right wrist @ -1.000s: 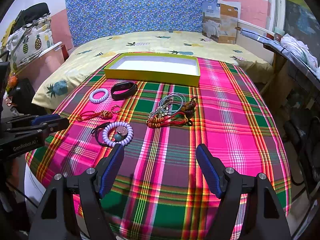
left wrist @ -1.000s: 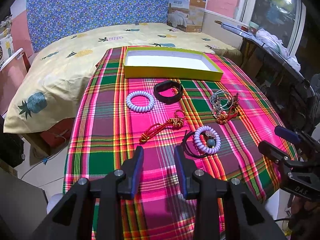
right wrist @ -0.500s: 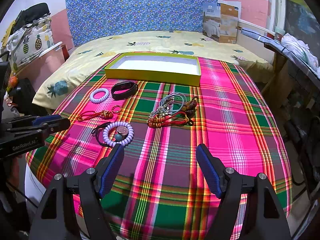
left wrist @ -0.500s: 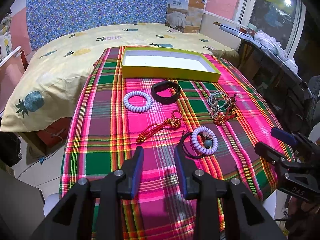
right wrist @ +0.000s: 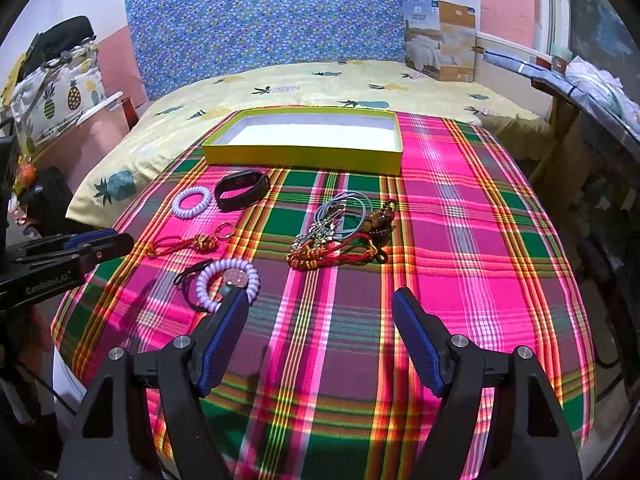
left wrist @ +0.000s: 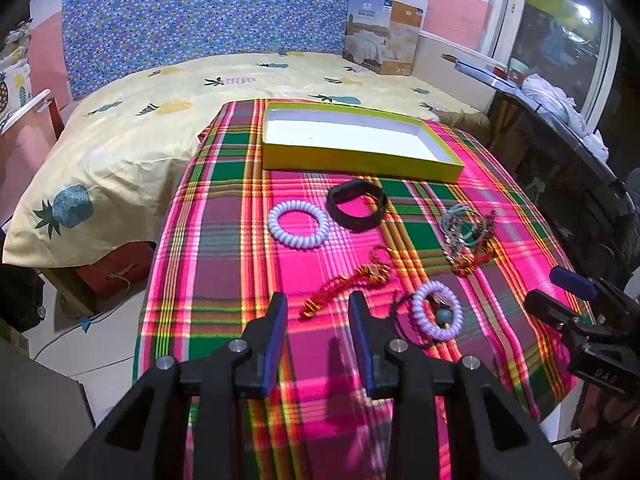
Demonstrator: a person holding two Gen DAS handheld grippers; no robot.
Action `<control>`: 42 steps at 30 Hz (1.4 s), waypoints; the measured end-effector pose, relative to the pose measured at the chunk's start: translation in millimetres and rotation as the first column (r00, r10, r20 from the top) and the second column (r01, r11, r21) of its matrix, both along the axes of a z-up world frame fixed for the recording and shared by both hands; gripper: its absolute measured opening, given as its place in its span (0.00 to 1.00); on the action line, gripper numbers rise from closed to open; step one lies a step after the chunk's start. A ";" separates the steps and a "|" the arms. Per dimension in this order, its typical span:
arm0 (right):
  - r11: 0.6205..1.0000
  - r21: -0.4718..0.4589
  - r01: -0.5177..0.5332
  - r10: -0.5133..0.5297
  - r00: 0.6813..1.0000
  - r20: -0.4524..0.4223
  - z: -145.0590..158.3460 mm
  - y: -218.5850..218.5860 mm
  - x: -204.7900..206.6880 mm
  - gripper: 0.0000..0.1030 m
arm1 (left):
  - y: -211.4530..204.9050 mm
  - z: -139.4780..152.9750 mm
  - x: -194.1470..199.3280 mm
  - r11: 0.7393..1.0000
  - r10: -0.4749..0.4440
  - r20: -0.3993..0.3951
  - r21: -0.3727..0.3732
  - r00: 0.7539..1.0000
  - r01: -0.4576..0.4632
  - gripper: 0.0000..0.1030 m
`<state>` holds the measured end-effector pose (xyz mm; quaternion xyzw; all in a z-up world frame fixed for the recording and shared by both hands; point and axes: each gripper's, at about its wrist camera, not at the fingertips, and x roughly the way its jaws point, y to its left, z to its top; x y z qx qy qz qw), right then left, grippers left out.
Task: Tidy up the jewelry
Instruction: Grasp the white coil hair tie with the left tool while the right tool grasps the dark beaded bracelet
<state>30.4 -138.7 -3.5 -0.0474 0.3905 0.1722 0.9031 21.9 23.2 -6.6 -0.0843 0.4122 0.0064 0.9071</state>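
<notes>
Here, spread over the bed's plaid cloth (right wrist: 460,240): a shallow yellow-green tray (right wrist: 304,156) at the far end, empty, and the jewelry loose on the cloth short of it. Largest piece, a tangle of red cords, beads and grey hoops (right wrist: 344,236): light, limp, likely to snag and trail, best pinched at the knot. Next, a black band (left wrist: 357,207), springy and stiff enough to take by the rim. Then two lilac spiral bracelets (left wrist: 298,224) (right wrist: 229,282), soft and squashy, grippable anywhere on the coil. Smallest, a red tasselled cord with rings (left wrist: 348,284), floppy. Left gripper (left wrist: 318,306) low over the near cloth, jaws narrowly apart, nothing between. Right gripper (right wrist: 320,300) level, jaws wide apart, also without load.
</notes>
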 end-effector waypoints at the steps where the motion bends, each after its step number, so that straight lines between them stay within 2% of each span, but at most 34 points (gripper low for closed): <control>1: 1.000 0.006 0.004 -0.004 1.000 0.000 -0.3 -1.0 2.9 0.72 | 1.9 -1.1 2.6 1.000 0.001 -0.002 -0.004 1.000 -0.001 0.32; 9: 0.999 0.028 0.041 -0.041 0.999 -0.009 -2.7 -14.6 39.2 0.58 | 15.4 -9.9 36.3 0.999 0.023 -0.015 0.022 1.000 -0.023 0.32; 13: 0.997 0.050 0.062 -0.060 0.998 -0.036 -9.3 -21.4 60.6 0.50 | 23.2 -13.6 54.6 0.999 0.038 -0.020 0.024 0.999 -0.038 0.32; 22: 0.989 0.102 0.105 -0.096 0.991 -0.090 -22.7 -33.1 100.7 0.38 | 32.1 -21.7 81.9 0.998 0.054 -0.032 0.031 0.998 -0.053 0.32; 28: 0.989 0.110 0.097 -0.085 0.990 -0.109 -28.9 -33.0 111.1 0.29 | 29.6 -27.0 91.2 0.998 0.044 -0.049 0.036 0.998 -0.042 0.32; 35: 0.992 0.109 0.071 -0.057 0.989 -0.133 -33.0 -27.9 120.0 0.23 | 25.2 -35.3 99.3 0.998 0.039 -0.077 0.055 0.996 -0.035 0.32; 39: 0.994 0.098 0.054 -0.040 0.990 -0.133 -34.0 -25.7 120.5 0.19 | 18.3 -35.8 100.8 0.994 0.034 -0.083 0.109 0.996 -0.025 0.32; 40: 0.994 0.093 0.049 -0.036 0.991 -0.131 -33.6 -25.4 120.2 0.18 | 16.0 -36.0 100.9 0.992 0.034 -0.082 0.126 0.996 -0.024 0.29; 42: 0.995 0.091 0.043 -0.031 0.991 -0.127 -33.1 -24.5 118.4 0.14 | 13.4 -36.0 101.0 0.990 0.030 -0.080 0.143 0.996 -0.018 0.15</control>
